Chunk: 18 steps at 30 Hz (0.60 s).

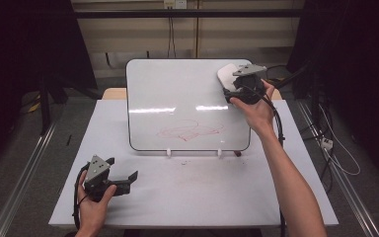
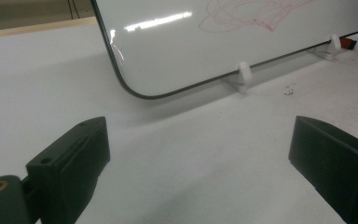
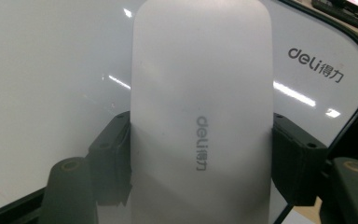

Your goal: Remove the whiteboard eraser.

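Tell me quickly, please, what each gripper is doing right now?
Left gripper: open, jaws wide apart, holding nothing, low over the table.
Right gripper: shut on the white eraser, held at the whiteboard's upper right corner.

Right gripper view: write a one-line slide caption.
Right tool clamps a white Deli eraser against the whiteboard, near its printed logo.

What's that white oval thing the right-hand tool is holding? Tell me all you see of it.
The white eraser looks like smooth matte plastic, an elongated oval with rounded ends and grey "deli" lettering on its face. The right gripper clamps its two long sides between black jaws. It is held at the upper right corner of the whiteboard; contact with the board is unclear.
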Available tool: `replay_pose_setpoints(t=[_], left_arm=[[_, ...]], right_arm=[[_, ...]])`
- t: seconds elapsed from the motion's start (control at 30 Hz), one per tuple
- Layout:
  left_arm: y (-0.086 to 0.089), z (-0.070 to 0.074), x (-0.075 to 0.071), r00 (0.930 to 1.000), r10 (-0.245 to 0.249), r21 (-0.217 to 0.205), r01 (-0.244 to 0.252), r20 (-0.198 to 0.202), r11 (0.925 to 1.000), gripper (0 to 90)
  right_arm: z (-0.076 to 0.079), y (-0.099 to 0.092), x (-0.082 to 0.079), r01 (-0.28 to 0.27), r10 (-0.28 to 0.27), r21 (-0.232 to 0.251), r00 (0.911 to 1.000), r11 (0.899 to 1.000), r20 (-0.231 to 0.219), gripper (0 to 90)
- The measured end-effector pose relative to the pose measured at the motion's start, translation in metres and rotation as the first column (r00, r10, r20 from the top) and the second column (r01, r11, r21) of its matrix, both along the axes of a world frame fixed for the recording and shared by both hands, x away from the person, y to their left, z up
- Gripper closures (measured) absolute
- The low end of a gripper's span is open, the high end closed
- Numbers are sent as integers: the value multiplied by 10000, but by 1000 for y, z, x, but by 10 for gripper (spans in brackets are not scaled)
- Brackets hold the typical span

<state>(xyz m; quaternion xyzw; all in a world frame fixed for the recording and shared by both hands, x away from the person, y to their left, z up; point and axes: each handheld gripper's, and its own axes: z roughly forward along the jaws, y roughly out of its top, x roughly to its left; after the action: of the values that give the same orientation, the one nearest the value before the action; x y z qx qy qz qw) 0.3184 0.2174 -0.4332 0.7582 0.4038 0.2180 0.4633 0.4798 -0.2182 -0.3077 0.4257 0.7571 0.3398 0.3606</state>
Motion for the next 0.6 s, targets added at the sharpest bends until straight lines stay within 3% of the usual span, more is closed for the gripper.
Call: replay_pose_setpoints(t=[0.17,0.2,0.43,0.6], left_arm=[[-1,0,0,10000,-13,-52,13,18,10000,51],[-1,0,0,10000,0,-40,0,14,10000,51],[-4,0,4,10000,-64,28,63,26,10000,51],[0,-1,4,9999,104,-156,-104,-30,9998,51]], right_arm=[[-1,-3,-2,-78,77,255,10000,9996,39,317],[1,-3,-5,-223,215,493,9996,9985,156,317],[5,-5,-13,-263,236,542,9985,9982,492,317],[4,-7,-19,-267,225,630,9975,9977,674,317]])
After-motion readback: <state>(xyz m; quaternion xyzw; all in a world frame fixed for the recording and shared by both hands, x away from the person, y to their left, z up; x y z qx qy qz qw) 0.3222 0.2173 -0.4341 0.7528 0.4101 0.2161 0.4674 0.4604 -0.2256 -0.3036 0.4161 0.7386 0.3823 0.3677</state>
